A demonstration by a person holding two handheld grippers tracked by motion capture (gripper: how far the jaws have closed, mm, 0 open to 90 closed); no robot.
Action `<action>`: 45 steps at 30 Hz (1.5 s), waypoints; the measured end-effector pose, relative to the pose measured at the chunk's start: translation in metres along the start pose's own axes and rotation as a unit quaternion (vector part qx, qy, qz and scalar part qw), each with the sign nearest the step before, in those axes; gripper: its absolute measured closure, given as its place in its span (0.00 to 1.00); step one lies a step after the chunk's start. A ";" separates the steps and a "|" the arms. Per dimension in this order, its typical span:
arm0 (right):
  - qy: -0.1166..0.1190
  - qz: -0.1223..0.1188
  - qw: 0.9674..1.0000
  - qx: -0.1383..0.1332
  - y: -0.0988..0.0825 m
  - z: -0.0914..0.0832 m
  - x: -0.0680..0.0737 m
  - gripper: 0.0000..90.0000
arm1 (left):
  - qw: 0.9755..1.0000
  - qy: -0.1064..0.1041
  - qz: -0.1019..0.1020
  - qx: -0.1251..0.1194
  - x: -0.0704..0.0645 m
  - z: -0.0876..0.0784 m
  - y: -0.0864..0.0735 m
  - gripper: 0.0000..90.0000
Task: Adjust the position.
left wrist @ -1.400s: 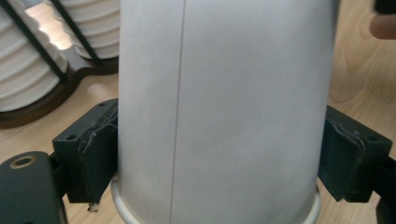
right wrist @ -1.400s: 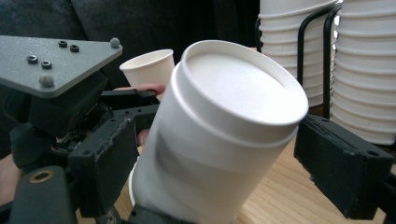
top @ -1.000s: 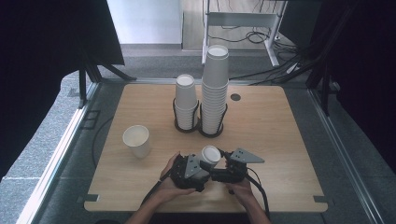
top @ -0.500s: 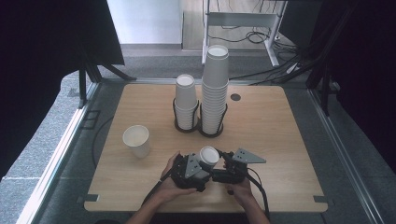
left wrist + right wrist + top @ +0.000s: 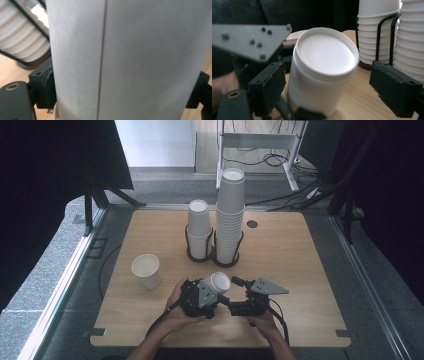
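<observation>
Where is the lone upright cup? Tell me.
In the high view the lone cup stands at the table's left, left of the left gripper and in front of the cup stacks.

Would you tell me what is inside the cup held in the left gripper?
The held cup lies tipped in the left gripper, its recessed bottom facing the right gripper. Its mouth points away, so the inside is hidden.

On the table (image 5: 310,270), a short cup stack (image 5: 199,229) and a tall cup stack (image 5: 230,217) stand side by side in wire holders near the centre, toward twelve o'clock. A lone cup (image 5: 146,270) stands at nine o'clock, well apart. At six o'clock, a held cup (image 5: 215,285) sits between the left gripper (image 5: 202,296) and the right gripper (image 5: 239,295).
</observation>
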State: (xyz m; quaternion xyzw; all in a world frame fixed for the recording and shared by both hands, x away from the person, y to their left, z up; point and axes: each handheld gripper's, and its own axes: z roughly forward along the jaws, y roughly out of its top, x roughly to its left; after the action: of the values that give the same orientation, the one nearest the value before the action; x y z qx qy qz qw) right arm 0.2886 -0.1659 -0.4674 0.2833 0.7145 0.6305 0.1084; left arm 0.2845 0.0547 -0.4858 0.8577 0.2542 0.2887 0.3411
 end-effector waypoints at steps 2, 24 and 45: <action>-0.002 -0.021 1.000 0.013 0.007 -0.004 -0.002 0.14 | 0.999 0.017 0.025 0.012 0.000 0.000 0.001 0.13; 0.011 -0.187 0.938 0.292 0.059 0.022 -0.014 0.11 | 0.986 0.092 0.133 0.041 -0.012 0.014 0.013 0.13; 0.086 -0.250 0.860 0.437 0.065 0.063 -0.005 0.22 | 0.961 0.129 0.242 0.041 -0.030 0.014 0.017 0.11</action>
State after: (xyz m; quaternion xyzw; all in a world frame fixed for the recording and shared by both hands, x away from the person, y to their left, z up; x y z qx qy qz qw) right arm 0.3425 -0.1124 -0.4169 0.0580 0.9699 0.2272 0.0651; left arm 0.2767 0.0190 -0.4918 0.8622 0.0922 0.4605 0.1896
